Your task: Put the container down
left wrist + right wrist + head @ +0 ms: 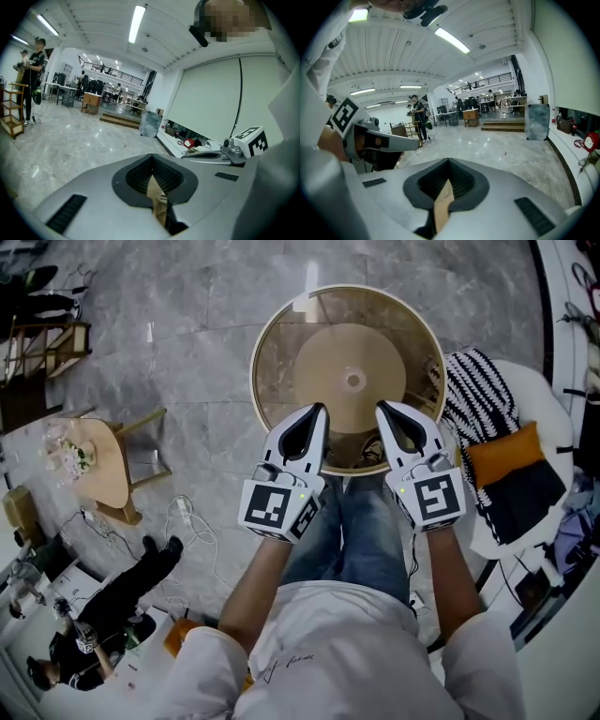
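Note:
A round container (328, 357) with a tan rim, see-through wall and tan bottom hangs over the grey marble floor in front of me in the head view. My left gripper (317, 414) is shut on its near rim at the left, and my right gripper (385, 414) is shut on the near rim at the right. In the left gripper view a thin tan strip of the rim (158, 199) is pinched between the closed jaws of the left gripper (156, 185). The right gripper view shows the same tan rim edge (442, 208) clamped in the right gripper (444, 190).
A small wooden table (98, 465) stands at the left on the marble floor. At the right is a seat with a striped black-and-white cloth (480, 399) and an orange cushion (506, 454). Cables (192, 521) and a person in black (127, 592) are at lower left.

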Demonstrator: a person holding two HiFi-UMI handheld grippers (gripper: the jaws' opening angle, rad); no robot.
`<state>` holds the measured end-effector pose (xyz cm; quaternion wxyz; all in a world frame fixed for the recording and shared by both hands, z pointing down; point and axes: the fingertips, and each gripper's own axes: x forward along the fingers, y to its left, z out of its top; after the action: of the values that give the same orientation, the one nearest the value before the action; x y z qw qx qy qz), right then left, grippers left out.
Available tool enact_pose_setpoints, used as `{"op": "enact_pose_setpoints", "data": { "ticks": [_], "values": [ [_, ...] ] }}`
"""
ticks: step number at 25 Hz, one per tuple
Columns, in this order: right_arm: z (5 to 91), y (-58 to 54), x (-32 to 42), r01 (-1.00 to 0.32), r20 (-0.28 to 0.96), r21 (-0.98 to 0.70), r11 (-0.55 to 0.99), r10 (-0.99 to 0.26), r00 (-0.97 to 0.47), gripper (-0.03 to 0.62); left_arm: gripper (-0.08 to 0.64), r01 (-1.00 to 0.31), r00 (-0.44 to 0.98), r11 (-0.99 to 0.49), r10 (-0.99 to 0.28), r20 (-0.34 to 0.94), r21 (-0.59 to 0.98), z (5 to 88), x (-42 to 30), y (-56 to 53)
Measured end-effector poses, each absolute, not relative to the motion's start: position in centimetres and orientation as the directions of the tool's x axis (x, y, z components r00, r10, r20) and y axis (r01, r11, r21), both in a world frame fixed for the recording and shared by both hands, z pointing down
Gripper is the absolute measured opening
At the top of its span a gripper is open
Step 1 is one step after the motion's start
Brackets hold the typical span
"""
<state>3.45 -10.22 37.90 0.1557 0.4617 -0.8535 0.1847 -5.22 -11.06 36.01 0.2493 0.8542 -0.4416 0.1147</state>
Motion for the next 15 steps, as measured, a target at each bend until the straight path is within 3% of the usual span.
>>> {"op": "enact_pose_setpoints", "data": {
  "ticks": [15],
  "values": [
    [31.0,-8.9,2.3,-0.82,0.382,-0.175,0.545,-0.73,-0.567,0.017,0.017,-0.808,0.589,-0.504,-0.7,0.404,0.304,30.0,-5.8,-9.2]
  ]
}}
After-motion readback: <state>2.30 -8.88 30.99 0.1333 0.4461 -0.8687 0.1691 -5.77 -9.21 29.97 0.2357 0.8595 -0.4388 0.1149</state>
